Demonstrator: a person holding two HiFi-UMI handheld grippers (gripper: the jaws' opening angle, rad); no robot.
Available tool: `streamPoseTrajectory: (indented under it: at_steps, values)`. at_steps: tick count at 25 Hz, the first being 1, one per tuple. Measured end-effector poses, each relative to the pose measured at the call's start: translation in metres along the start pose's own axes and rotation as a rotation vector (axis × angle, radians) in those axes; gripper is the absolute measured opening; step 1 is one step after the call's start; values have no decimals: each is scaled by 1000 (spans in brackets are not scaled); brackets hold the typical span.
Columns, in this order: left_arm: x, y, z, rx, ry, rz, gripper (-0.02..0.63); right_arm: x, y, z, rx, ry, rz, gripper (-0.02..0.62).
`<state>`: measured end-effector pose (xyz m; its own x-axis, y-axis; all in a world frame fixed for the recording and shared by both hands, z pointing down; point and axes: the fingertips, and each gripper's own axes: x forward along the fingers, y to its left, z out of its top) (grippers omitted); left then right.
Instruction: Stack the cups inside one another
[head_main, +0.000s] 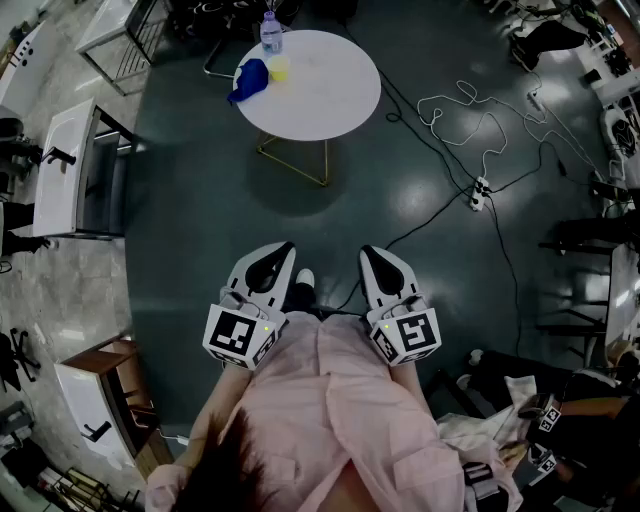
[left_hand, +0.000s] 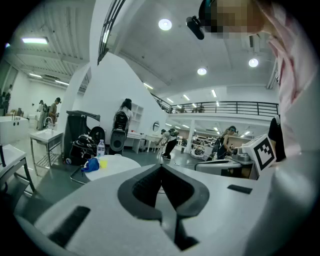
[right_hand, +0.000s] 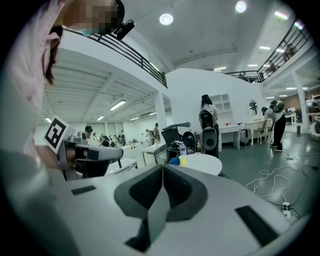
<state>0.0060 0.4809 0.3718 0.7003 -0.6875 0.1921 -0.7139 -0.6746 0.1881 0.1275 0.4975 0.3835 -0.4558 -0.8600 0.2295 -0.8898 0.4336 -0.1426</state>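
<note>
Head view: the person (head_main: 330, 400) is standing well back from the work, so by my judgement the stacking is not yet under way.
Floor (head_main: 200, 220): dark, smooth and glossy, it is carrying a white cable (head_main: 470, 120) that is looping toward a power strip (head_main: 480, 192).
Table (head_main: 330, 95): round and white-topped on a thin gold-coloured wire frame, it is standing well apart from the person.
Left tongs (left_hand: 161, 169): being carried close to the body, probably for the approach. Its dark ribbed pads are pressing together with nothing between them.
Right tongs (right_hand: 163, 169): being carried likewise, near the left one. Its pads are meeting and gripping nothing.
Bottle (head_main: 270, 32): clear plastic, standing upright at the table's far left edge.
Blue item (head_main: 250, 80): lying at the left edge near the bottle, too small to tell whether it is a cup or a cloth.
Yellow cup (head_main: 279, 68): small and upright, sitting just beside the blue item, between it and the bottle.
</note>
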Motion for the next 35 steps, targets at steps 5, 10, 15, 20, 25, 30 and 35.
streamPoseTrajectory:
  at_steps: [5,10,15,20,25,30,35]
  values:
    - [3,1,6,6,-14,8,14,-1,-4,1,0,1,6,31]
    - [7,4,11,10,-23,13,15,1,-8,3,-2,-2,7,31]
    - [17,1,15,15,-27,2,15,1,-18,6,2,-12,-10,31]
    - [25,1,17,30,-12,-28,15,8,-19,10,9,-23,5,32]
    - [29,12,17,60,16,-39,15,22,-16,12,9,-18,20,32]
    - [41,40,20,40,8,-69,14,51,-18,12,13,1,-3,32]
    - [60,85,37,27,-4,-88,15,95,-23,30,-3,-13,-47,32]
